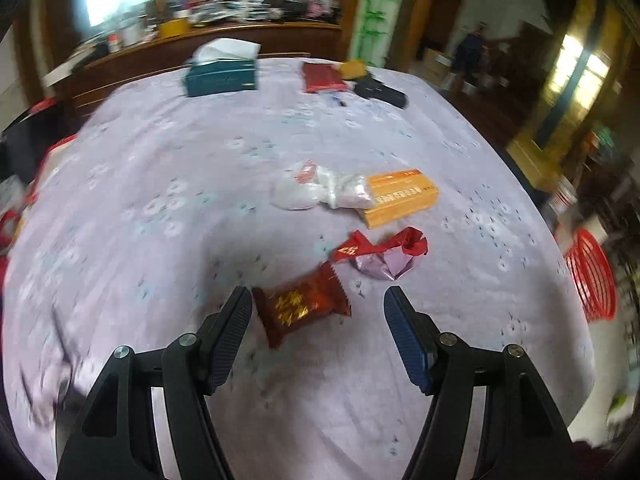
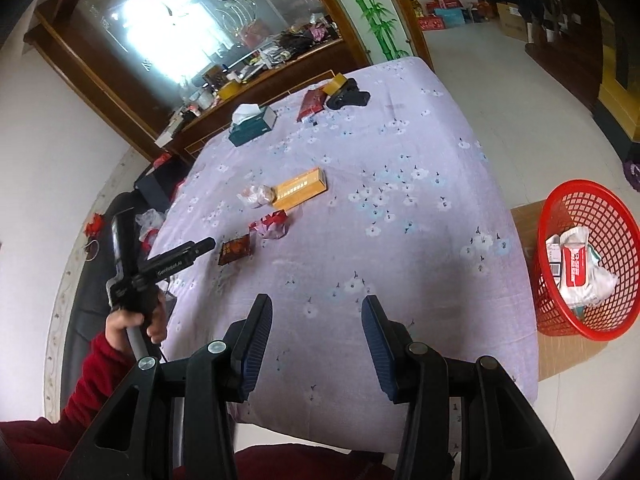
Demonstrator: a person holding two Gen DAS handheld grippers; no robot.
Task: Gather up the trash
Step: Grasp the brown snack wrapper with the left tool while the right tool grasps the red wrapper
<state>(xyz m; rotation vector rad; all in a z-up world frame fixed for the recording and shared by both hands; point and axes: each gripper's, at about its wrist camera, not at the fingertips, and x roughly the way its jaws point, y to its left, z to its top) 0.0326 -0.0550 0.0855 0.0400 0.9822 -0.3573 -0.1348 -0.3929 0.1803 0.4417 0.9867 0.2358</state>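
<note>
A dark red snack packet (image 1: 300, 308) (image 2: 236, 250) lies on the lilac flowered tablecloth (image 1: 160, 240) (image 2: 420, 248). My left gripper (image 1: 317, 292) (image 2: 202, 246) hovers open over it, its fingers astride the packet without touching it. Just beyond lie a crumpled red and pink wrapper (image 1: 384, 254) (image 2: 272, 224), a white plastic bag (image 1: 316, 190) (image 2: 254, 196) and an orange box (image 1: 400, 196) (image 2: 302, 188). My right gripper (image 2: 316, 299) is open with nothing between its fingers, above the cloth near the table's front edge.
A red mesh basket (image 2: 578, 183) (image 1: 592, 280) holding white packaging stands off the table's right side. At the far end sit a teal tissue box (image 1: 220, 76) (image 2: 252, 124), a red packet (image 1: 322, 76) and a black object (image 1: 380, 90). A hand in a red sleeve (image 2: 100, 364) holds the left gripper.
</note>
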